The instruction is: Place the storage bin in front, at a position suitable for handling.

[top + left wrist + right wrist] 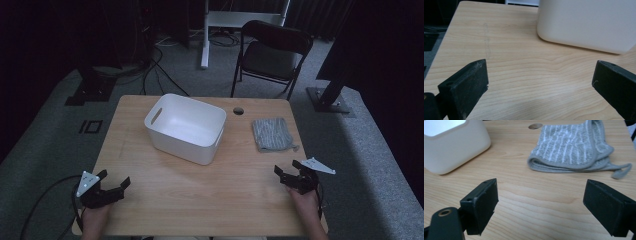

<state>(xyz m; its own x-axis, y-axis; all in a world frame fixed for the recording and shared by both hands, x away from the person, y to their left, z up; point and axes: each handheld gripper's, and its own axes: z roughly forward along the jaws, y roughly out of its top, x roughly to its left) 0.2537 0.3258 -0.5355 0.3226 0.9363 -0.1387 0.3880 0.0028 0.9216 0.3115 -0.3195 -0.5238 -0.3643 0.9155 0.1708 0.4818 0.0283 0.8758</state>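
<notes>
A white plastic bin (186,127) with handle slots stands empty on the wooden table (210,185), toward its far middle. A folded grey striped cloth (271,134) lies to its right. My left gripper (114,179) rests at the near left corner, jaws wide apart over bare wood, and its view shows the bin's wall (586,23) ahead. My right gripper (287,168) sits at the near right, open and empty. Ahead of its jaws lie the cloth (572,147) and a corner of the bin (451,147).
A round cable hole (238,110) is cut into the table near its far edge. Behind the table stand a black folding chair (272,55), a white desk leg (205,35) and dark stands with cables on the grey carpet.
</notes>
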